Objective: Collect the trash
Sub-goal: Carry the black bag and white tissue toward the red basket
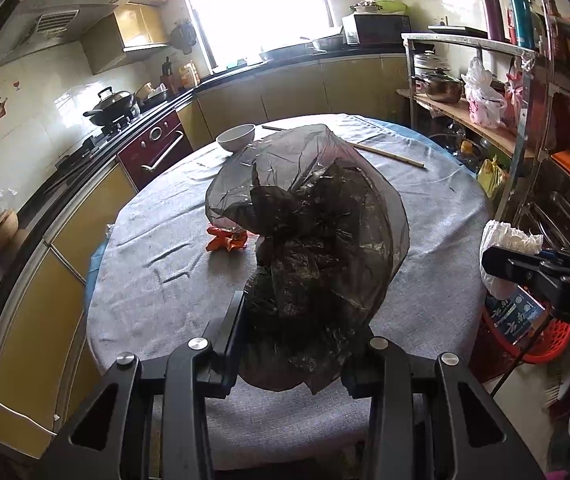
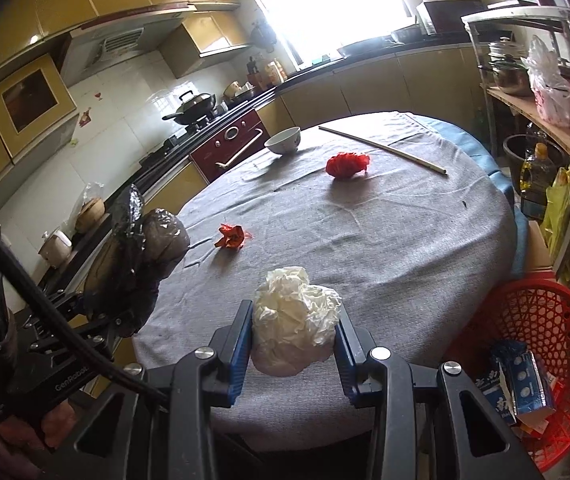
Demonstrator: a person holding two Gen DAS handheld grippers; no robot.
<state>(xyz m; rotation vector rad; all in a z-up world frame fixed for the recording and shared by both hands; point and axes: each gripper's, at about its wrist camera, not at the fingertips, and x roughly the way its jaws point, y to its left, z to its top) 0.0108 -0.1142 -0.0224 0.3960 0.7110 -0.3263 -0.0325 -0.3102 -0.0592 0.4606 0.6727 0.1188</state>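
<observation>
My left gripper is shut on a dark, see-through plastic bag and holds it up over the round table; the bag also shows at the left of the right wrist view. My right gripper is shut on a crumpled white paper wad above the table's near edge; the wad shows at the right of the left wrist view. A small orange-red wrapper lies left of centre on the table. A larger red crumpled wad lies further back.
A white bowl and a long stick lie at the table's far side. A red mesh basket holding cartons stands right of the table. A metal shelf rack is at the right, kitchen counters at the left and back.
</observation>
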